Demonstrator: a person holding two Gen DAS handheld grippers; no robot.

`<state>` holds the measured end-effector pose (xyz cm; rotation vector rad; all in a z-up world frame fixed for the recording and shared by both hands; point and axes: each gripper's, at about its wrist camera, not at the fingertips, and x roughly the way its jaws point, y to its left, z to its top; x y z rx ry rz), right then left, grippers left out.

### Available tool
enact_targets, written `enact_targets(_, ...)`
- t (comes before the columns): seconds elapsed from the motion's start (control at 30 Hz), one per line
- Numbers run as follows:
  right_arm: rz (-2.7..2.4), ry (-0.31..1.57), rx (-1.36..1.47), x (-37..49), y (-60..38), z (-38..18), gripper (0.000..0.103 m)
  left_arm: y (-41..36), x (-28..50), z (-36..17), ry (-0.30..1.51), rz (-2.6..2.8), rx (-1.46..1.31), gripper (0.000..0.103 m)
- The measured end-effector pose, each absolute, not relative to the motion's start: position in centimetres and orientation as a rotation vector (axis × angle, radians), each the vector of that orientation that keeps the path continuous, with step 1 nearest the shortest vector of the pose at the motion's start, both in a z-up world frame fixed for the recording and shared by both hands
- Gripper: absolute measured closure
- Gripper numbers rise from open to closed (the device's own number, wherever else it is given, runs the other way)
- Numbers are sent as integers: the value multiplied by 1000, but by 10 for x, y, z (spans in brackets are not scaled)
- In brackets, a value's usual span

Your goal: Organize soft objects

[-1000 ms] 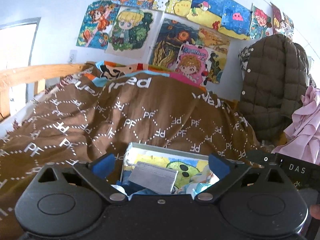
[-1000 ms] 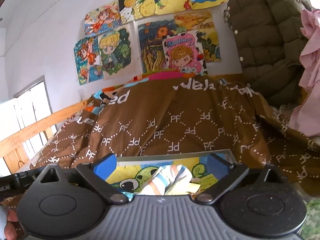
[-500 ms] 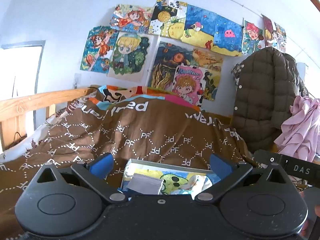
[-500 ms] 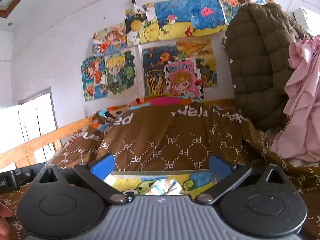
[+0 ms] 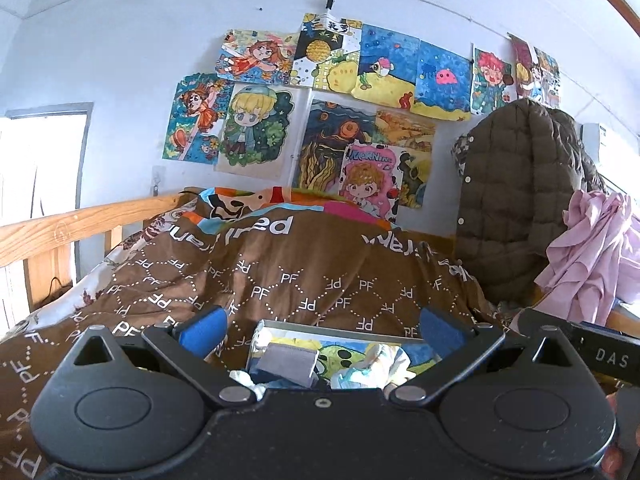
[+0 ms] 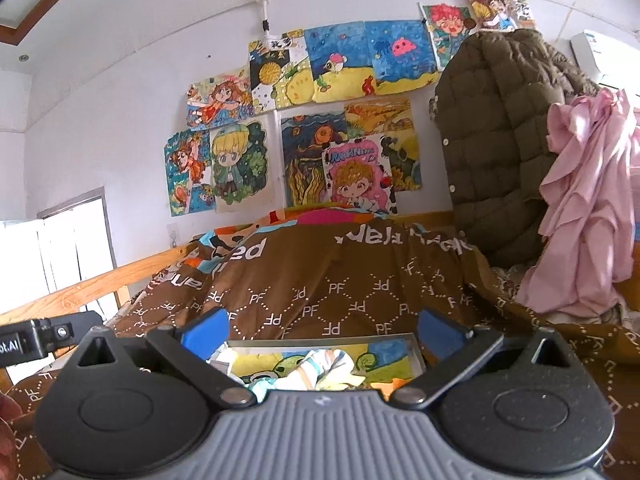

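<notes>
Both the left gripper point(image 5: 320, 330) and right gripper point(image 6: 322, 330) are wide and empty, tray point(image 5: 332, 327) of soft items low between the fingers; tip down onto the striped cloth point(image 6: 320, 368) before closing.

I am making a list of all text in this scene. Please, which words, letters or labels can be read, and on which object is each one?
"PF", repeated: brown blanket.
"DAS": black bar of the right gripper.
"MORNING", roughly: pink poster.
Large white words: the blanket's far edge, upside down, not readable for sure.
Characters on the black-and-yellow drawing: too small to read.
Label on the left gripper's bar: cut off.
</notes>
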<state>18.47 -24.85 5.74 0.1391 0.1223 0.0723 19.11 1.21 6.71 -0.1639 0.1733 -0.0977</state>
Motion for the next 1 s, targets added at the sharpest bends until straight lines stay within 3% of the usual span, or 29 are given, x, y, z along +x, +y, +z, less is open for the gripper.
enact_targets(0.43, 31, 111, 160, 142, -267, 49, 0, 4, 153, 59, 150, -72, -161, 1)
enact_targets(1.0, -19, 152, 97, 102, -261, 31, 0, -8, 109, 19, 268, -21, -133, 1)
